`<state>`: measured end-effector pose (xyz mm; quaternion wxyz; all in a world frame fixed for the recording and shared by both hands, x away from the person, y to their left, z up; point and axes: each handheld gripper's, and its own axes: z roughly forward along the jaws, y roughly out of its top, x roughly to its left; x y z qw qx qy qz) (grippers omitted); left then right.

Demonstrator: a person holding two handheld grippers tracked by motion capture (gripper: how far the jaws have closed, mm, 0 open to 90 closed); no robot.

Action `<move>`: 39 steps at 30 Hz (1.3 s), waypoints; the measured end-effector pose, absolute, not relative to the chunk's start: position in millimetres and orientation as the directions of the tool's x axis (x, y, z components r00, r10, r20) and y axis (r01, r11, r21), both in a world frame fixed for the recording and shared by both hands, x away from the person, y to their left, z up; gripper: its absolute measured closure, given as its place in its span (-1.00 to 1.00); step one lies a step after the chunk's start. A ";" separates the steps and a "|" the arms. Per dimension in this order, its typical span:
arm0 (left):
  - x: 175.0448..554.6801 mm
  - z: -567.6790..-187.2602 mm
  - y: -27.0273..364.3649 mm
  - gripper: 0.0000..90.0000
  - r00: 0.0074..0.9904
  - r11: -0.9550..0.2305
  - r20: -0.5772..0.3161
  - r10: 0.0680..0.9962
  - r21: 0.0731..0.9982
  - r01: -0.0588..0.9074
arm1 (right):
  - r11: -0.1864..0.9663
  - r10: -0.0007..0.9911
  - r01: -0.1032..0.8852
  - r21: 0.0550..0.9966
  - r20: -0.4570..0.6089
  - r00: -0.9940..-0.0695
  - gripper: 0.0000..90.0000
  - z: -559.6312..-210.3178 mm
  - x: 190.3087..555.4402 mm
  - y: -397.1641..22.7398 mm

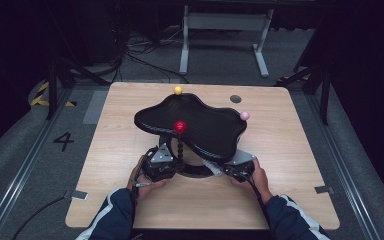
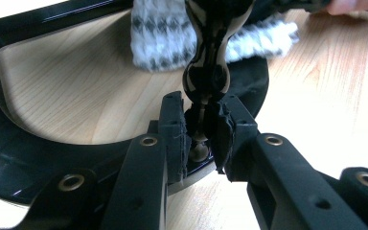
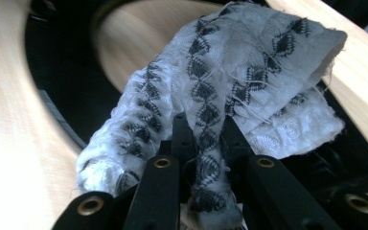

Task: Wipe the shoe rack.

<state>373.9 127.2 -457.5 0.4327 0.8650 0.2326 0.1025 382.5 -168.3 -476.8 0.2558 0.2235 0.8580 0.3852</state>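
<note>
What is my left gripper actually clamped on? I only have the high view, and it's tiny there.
Observer: The left gripper is shut on the black beaded post, low on it, just above the ring base.
Operator: And the right one?
Observer: The right gripper is shut on a white cloth with a black diamond pattern, bunched between its jaws.
Operator: Where does that cloth sit against the stand?
Observer: In the left gripper view it lies right behind the post, draped over the far side of the ring base.
</note>
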 end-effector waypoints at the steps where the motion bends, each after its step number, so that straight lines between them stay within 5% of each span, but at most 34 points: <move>1: 374.0 -457.6 127.3 0.66 0.871 -0.516 -0.026 0.491 0.797 0.315 | 0.602 0.587 0.191 0.775 -0.268 -0.764 0.80 -477.1 384.9 -170.6; 29: 389.8 -458.4 152.7 0.66 0.820 -0.484 -0.025 0.572 0.797 0.362 | 0.623 0.560 0.220 0.750 -0.231 -0.796 0.82 -471.5 378.3 -170.2; 39: 390.6 -458.8 152.9 0.66 0.824 -0.488 -0.022 0.566 0.797 0.356 | 0.596 0.651 0.274 0.755 -0.255 -0.715 0.82 -473.7 394.9 -200.2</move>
